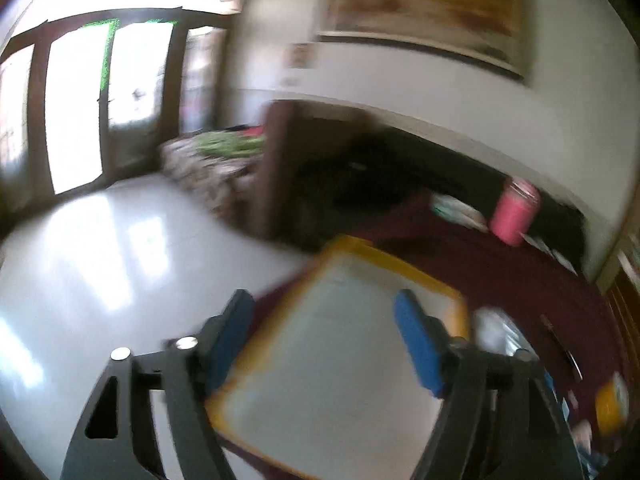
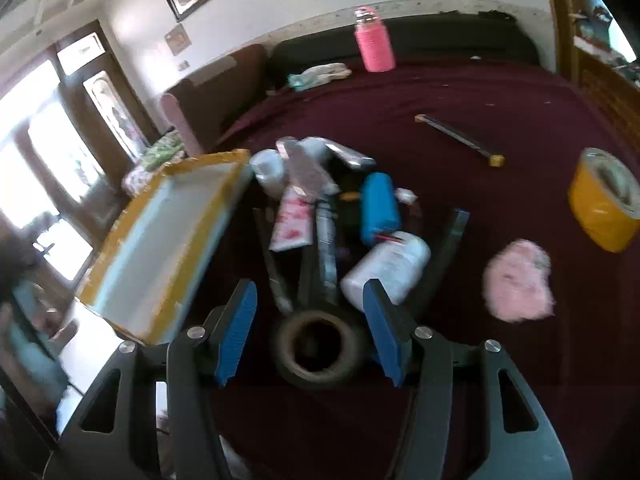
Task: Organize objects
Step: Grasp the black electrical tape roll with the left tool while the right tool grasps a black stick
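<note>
Right claw (image 2: 310, 332): standing wide and gripping nothing, its blue pads hanging either side of the dark tape roll.
Dark tape roll (image 2: 318, 354): lying flat on the maroon bed cover (image 2: 500, 92), nearest the right claw, apart from both pads.
Left claw (image 1: 326, 340): gaping wide and empty, hovering over the white tray.
White tray (image 2: 168, 240): sitting with its yellow-taped rim at the bed's edge, left of the tape roll; its inside is showing bare.
Clutter pile: lying just beyond the tape roll, with a white bottle (image 2: 386, 268), a blue pack (image 2: 380, 208) and a pink-printed sachet (image 2: 290, 220) overlapping.
Pink cloth (image 2: 518, 280): resting right of the tape roll, apart from the pile.
Yellow tape roll (image 2: 604, 204): sitting farther right of the pink cloth.
Dark stick (image 2: 460, 140): lying beyond the pile, with yellow ends.
Pink bottle (image 2: 374, 40): standing upright at the far edge, well beyond the tape roll.
</note>
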### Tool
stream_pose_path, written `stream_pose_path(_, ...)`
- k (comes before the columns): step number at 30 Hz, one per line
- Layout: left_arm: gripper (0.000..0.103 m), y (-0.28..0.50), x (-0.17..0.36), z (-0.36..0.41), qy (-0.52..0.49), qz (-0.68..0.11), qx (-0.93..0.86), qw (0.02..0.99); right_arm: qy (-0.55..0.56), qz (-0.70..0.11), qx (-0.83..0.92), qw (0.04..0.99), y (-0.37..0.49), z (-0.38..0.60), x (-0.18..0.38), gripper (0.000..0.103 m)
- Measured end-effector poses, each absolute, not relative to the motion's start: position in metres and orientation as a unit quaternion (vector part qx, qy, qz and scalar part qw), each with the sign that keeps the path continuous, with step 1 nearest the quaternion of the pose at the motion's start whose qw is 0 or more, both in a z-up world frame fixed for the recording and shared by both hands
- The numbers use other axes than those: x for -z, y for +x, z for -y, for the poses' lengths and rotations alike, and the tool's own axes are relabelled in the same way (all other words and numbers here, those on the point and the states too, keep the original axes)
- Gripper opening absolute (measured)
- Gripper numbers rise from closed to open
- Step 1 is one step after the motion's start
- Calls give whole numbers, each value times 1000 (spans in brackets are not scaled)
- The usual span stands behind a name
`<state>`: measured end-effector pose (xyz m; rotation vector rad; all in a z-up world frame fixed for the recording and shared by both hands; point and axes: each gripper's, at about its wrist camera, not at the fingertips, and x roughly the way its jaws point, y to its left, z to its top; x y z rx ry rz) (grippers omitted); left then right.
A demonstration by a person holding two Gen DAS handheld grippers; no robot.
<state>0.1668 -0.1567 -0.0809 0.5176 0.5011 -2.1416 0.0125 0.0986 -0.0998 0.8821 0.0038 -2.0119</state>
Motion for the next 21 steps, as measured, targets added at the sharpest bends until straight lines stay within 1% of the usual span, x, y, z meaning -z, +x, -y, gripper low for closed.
stream_pose_path(4,71,112,102,112,314,-219,891,243,356,-12,829,431,5,-121,106,55)
stream_pose_path(5,71,98,107,103,335,-215,892,215,359,-7,826,434,-6,-116,117,55)
stream_pose_path(6,71,83,111,94,356,-210,890,192,362,-3,823,438,-6,-134,118,55)
stream_pose_path(8,71,65,122,74,387,-195,890,143,368,0,818,441,-3,-136,127,55)
stream_pose_path(9,71,54,117,66,404,-179,888,128,373,2,815,443,-11,-142,128,55)
stream_pose_path(10,71,47,125,56,421,-164,884,118,379,0,811,445,-24,-146,121,55)
stream_pose_path(11,71,36,132,45,435,-154,880,112,386,3,807,447,-25,-148,127,55)
stream_pose_path(13,71,29,145,37,463,-149,868,96,409,4,795,449,-51,-167,112,55)
stream_pose_path(15,71,22,154,38,478,-155,860,85,423,3,788,448,-59,-168,112,55)
stream_pose_path(18,69,16,162,33,481,-157,858,85,430,-24,794,428,-69,-161,115,53)
stream_pose_path(19,68,15,162,32,481,-152,859,89,433,-30,797,421,-71,-159,116,49)
stream_pose_path(20,63,13,163,33,483,-148,858,89,438,-35,796,416,-76,-156,117,42)
stream_pose_path(21,56,15,166,34,487,-146,857,85,445,-37,795,411,-78,-156,117,40)
